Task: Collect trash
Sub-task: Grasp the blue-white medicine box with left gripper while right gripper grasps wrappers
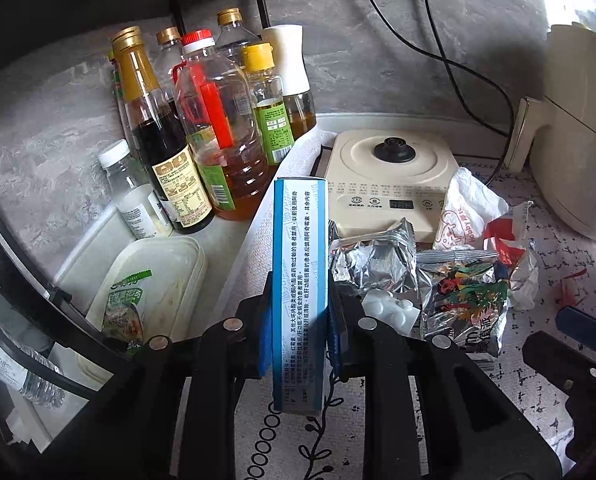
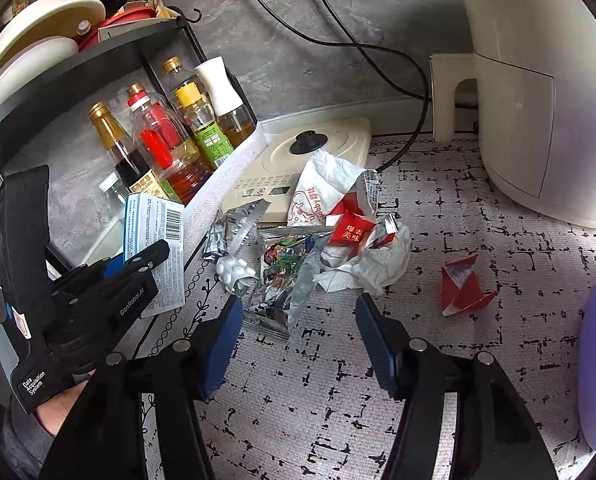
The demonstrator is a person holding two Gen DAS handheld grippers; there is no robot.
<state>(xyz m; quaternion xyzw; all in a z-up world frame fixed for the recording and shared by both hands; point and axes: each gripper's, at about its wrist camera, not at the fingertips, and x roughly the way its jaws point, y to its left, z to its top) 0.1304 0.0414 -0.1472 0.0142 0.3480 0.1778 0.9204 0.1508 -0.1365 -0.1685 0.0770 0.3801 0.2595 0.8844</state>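
Observation:
My left gripper (image 1: 300,312) is shut on a blue and white medicine box (image 1: 300,276), held upright above the mat; the box also shows in the right wrist view (image 2: 154,236). My right gripper (image 2: 298,324) is open and empty, just short of the trash pile. The pile holds a silver foil wrapper (image 1: 374,264), a white blister pack (image 2: 234,272), a colourful snack bag (image 2: 282,276), a white paper bag (image 2: 322,192), crumpled white paper (image 2: 370,268) and a red wrapper (image 2: 350,232). A separate red wrapper (image 2: 464,286) lies to the right.
Oil and sauce bottles (image 1: 202,136) stand at the left under a black rack (image 2: 82,60). A cream kettle base (image 1: 394,172) sits behind the pile. A white appliance (image 2: 538,92) stands at the right. A plastic tub (image 1: 150,280) lies at the left. Cables (image 2: 362,52) run along the wall.

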